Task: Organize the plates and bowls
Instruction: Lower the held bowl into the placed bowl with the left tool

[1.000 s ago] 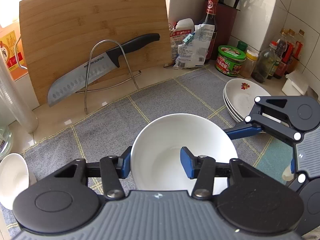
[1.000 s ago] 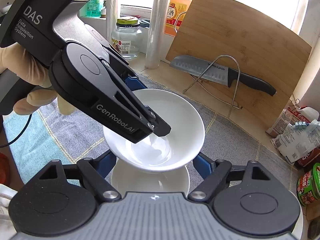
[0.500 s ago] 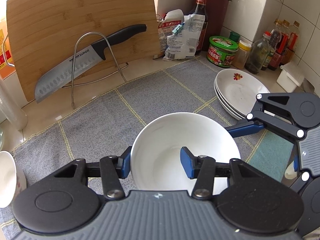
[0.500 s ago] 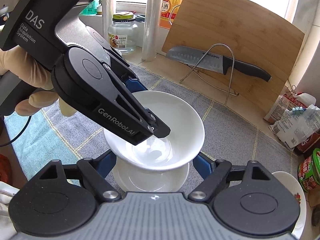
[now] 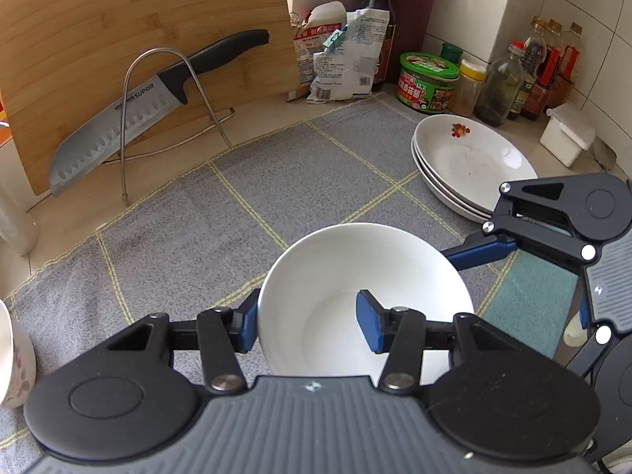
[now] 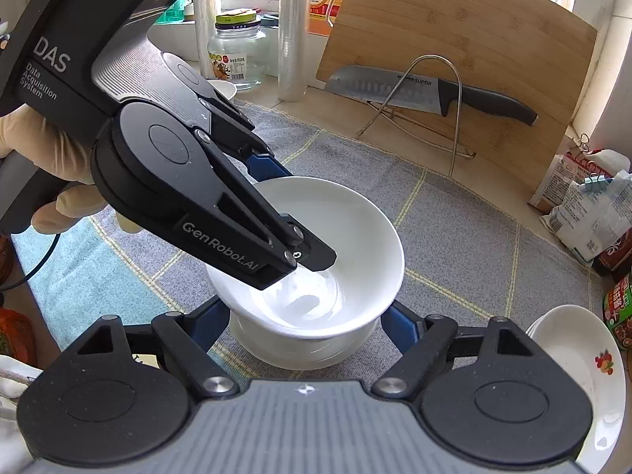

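My left gripper point(image 5: 306, 322) is shut on the near rim of a white bowl point(image 5: 335, 276), one finger inside and one outside. In the right wrist view this bowl point(image 6: 347, 237) sits low into a second white bowl point(image 6: 300, 351) that stands on the grey cloth. My right gripper point(image 6: 304, 328) is open, its blue fingers on either side of the lower bowl, apart from it. A stack of white plates point(image 5: 470, 162) with a red flower print lies at the right; it also shows in the right wrist view point(image 6: 584, 359).
A small flowered bowl point(image 5: 15, 359) stands at the left edge. A knife point(image 5: 150, 102) rests on a wire stand against a bamboo board point(image 5: 138, 27). Bags, jars and bottles point(image 5: 426, 79) line the back wall. A glass jar point(image 6: 237, 51) stands by the window.
The held bowl has come down into the lower bowl. Both grippers have shifted a little left and forward over the cloth; the plates are further into view.
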Demonstrator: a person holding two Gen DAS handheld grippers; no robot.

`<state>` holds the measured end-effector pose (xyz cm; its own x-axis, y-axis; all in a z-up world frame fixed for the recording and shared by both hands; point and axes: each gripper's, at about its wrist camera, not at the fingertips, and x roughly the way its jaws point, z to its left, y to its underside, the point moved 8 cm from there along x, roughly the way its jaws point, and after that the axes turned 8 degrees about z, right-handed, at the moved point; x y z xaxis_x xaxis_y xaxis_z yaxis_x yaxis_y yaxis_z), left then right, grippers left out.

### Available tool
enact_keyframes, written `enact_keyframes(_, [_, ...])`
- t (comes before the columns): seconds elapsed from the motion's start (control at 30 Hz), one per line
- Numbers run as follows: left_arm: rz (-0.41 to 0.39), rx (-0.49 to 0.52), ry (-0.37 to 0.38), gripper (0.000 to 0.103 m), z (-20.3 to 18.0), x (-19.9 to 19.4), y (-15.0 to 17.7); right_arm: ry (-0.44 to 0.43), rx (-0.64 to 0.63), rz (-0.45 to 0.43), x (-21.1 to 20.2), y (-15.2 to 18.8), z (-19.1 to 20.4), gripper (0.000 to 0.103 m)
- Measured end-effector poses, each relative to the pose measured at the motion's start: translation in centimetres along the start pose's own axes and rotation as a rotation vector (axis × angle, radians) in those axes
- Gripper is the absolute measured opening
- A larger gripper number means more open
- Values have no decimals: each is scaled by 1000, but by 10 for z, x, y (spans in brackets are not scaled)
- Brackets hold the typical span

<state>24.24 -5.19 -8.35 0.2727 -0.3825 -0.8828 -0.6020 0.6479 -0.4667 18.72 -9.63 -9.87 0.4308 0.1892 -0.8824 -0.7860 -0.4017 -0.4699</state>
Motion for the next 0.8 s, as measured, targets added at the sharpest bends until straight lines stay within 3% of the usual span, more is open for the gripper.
enact_keyframes(0.8, [10, 23, 8, 49, -4, 9, 3, -30, 36, 39, 14, 8, -2, 87])
